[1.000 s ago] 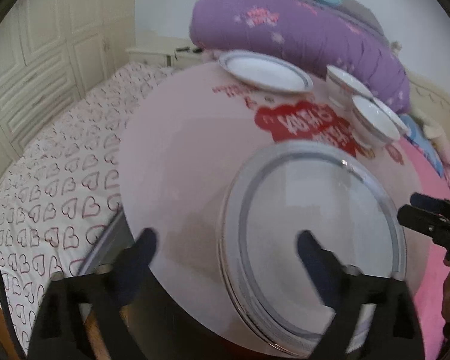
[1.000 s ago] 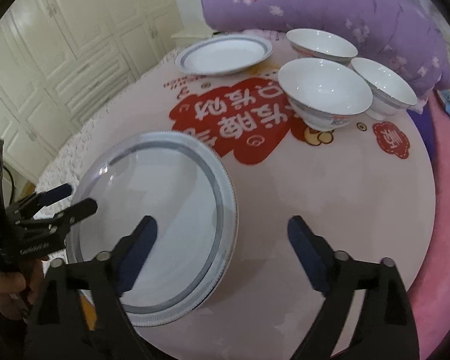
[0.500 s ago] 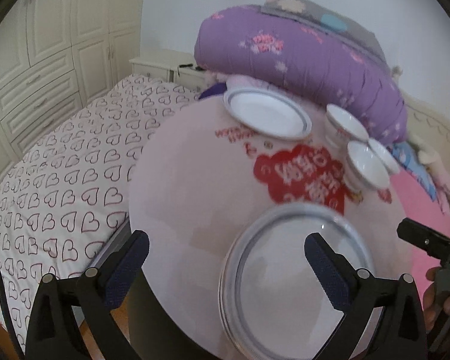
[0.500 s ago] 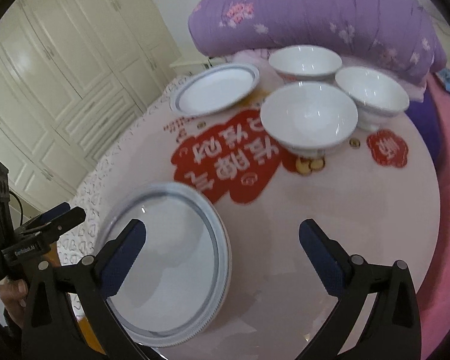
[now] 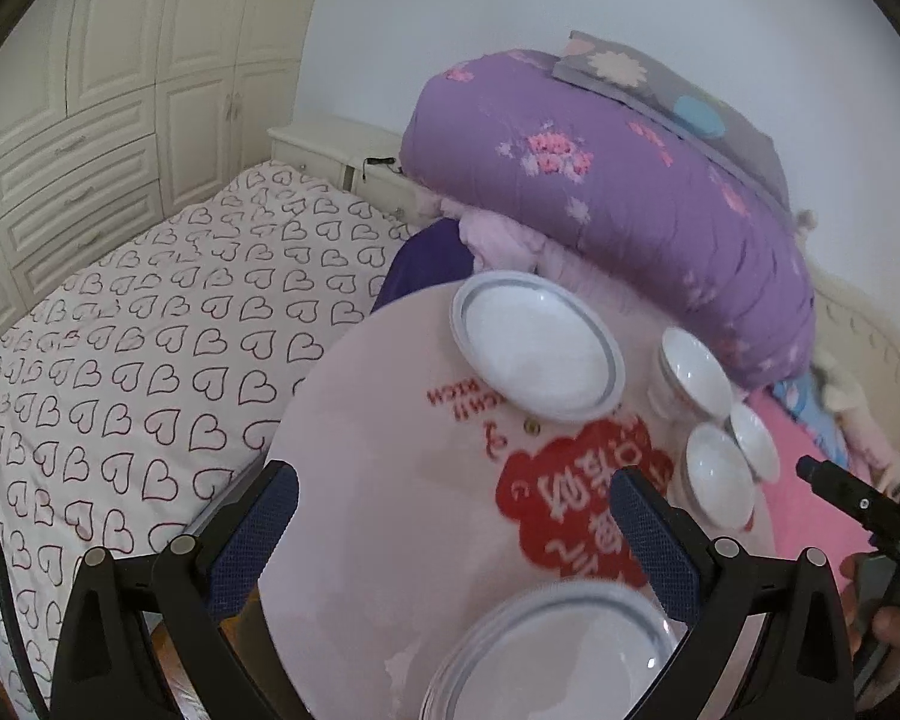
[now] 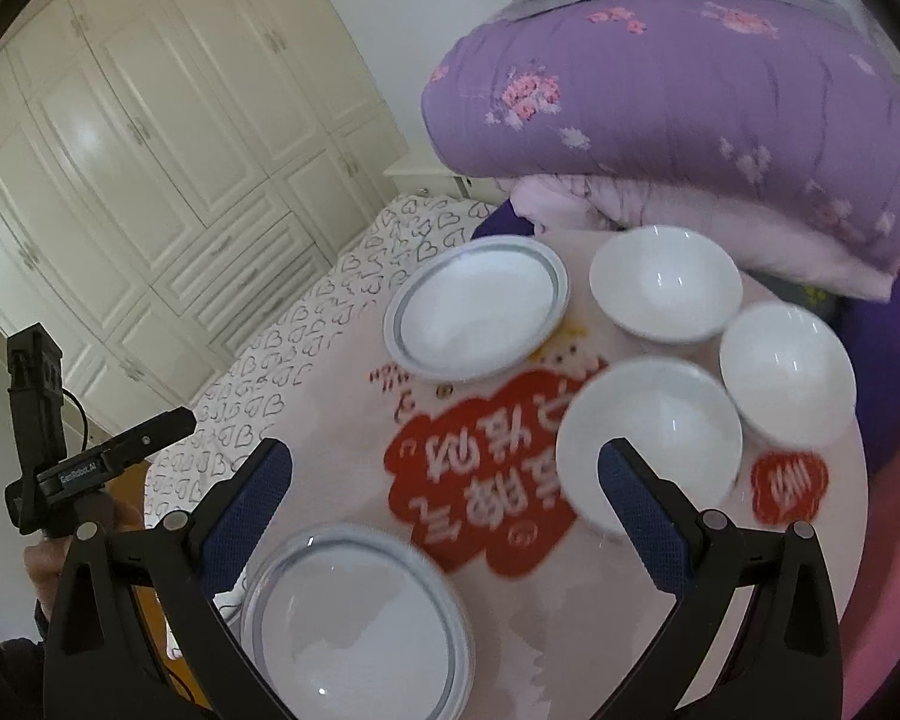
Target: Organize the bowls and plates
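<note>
Bedroom, round table [image 6: 342, 420] | Left gripper [image 5: 456, 534] and right gripper [image 6: 444, 504] hang above it, fingers spread wide, gripping nothing | stacked plates [image 6: 354, 624] at near edge, lone plate [image 6: 477, 309] far left, likely next for the stack | three bowls [image 6: 648, 441] clustered far right, unstacked.

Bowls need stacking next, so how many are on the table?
3, all at the far right: the back bowl beside the far plate, the right bowl, and the nearest bowl. None appears hidden.
</note>
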Motion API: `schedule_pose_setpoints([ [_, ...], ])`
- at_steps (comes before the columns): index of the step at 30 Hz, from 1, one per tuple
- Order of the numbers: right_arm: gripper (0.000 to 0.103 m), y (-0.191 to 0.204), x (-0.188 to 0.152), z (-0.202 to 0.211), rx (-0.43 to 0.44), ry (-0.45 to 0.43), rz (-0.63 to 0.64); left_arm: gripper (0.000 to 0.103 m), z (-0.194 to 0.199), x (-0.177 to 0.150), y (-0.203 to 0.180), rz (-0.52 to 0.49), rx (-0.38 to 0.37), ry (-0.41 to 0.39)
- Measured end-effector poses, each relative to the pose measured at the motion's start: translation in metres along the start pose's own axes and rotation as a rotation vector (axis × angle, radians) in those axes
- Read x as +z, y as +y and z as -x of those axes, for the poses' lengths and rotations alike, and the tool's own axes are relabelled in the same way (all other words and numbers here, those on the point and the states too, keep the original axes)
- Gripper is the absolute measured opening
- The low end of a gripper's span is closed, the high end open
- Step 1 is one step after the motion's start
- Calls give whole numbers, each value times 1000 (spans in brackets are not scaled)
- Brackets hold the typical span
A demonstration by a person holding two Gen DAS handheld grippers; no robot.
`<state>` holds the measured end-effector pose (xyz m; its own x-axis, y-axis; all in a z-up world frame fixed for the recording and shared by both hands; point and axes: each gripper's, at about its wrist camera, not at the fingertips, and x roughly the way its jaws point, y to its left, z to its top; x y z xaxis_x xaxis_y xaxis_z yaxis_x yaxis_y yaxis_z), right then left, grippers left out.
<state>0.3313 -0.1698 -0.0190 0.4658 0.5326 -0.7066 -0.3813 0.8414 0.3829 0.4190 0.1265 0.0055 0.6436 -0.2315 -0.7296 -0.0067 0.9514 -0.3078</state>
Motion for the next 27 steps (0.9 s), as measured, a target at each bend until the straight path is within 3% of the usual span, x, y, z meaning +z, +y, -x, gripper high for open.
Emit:
schedule_pose_setpoints([
  [12, 103, -6, 78, -51, -28, 15, 46, 102, -67, 48, -25, -85, 71, -47],
  [20, 103, -39, 127, -126, -81, 122, 16, 102, -148, 80, -31, -118, 79, 7],
  [27, 103, -62, 143, -180, -92, 232, -8, 101, -213, 111, -27, -94, 55, 90],
])
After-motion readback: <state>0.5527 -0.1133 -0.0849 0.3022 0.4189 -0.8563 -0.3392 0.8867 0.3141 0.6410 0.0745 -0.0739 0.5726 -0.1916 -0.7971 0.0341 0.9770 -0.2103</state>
